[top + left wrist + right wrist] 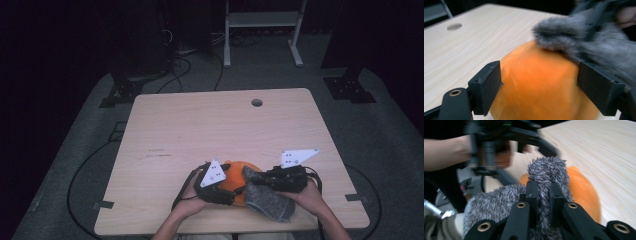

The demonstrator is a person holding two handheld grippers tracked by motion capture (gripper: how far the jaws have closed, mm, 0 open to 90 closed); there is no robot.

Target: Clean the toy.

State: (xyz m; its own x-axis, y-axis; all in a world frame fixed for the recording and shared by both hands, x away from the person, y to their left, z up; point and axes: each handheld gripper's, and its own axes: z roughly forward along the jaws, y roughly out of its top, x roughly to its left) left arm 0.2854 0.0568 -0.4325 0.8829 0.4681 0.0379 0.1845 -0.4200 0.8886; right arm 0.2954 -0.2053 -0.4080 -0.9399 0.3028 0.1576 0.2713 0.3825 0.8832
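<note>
An orange, rounded soft thing (234, 175) lies near the table's front edge, and a grey fuzzy sock (272, 201) is draped over its right side. My left gripper (231, 196) comes at it from the left. In the left gripper view its jaws (539, 75) stand apart, open, with the orange thing (536, 82) bulging between the pads. My right gripper (261, 180) comes from the right. In the right gripper view it (544, 187) is shut on an upright fold of the grey sock (546, 170), with the orange thing (581, 190) just behind it.
The wooden table (200, 130) stretches bare beyond the hands and has a round cable hole (256, 102) at the far middle. A white metal stand (262, 20) and cables (180, 65) sit on the dark floor behind it.
</note>
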